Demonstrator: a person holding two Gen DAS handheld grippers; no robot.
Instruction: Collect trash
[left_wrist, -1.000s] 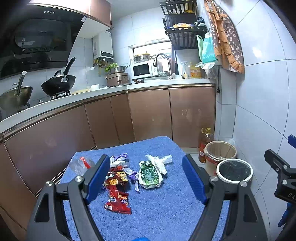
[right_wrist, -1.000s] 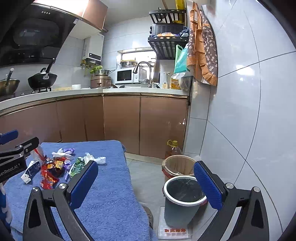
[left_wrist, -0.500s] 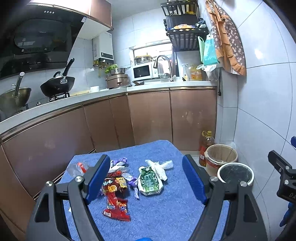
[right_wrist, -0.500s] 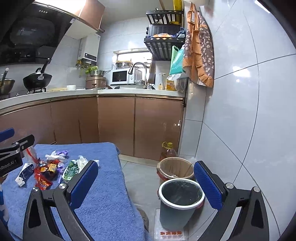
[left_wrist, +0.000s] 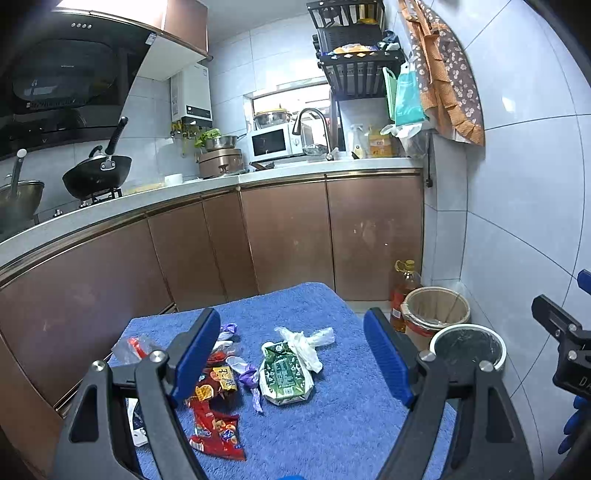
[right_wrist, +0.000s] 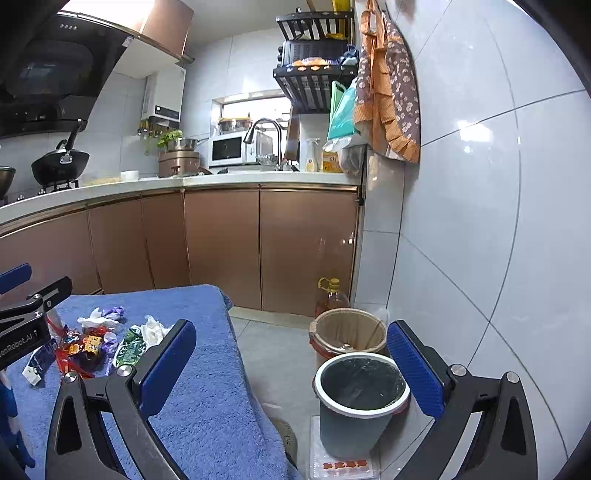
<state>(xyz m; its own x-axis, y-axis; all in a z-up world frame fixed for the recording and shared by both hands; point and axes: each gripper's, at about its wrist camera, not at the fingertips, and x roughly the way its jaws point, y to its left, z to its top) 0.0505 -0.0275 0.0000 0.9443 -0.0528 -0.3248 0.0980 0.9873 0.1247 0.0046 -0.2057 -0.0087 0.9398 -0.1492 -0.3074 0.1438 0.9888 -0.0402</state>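
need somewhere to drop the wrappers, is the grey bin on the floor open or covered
Open. The grey bin has no lid; its dark liner shows inside the white rim.

Both wrist views face the counter (left_wrist: 258, 177) — sharing the blue towel (right_wrist: 207, 387).

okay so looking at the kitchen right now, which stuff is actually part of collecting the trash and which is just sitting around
Part of the job:
green wrapper
red snack packet
white crumpled tissue
purple candy wrappers
grey bin
brown lined bin

Just lying about:
oil bottle
wok
microwave
blue towel
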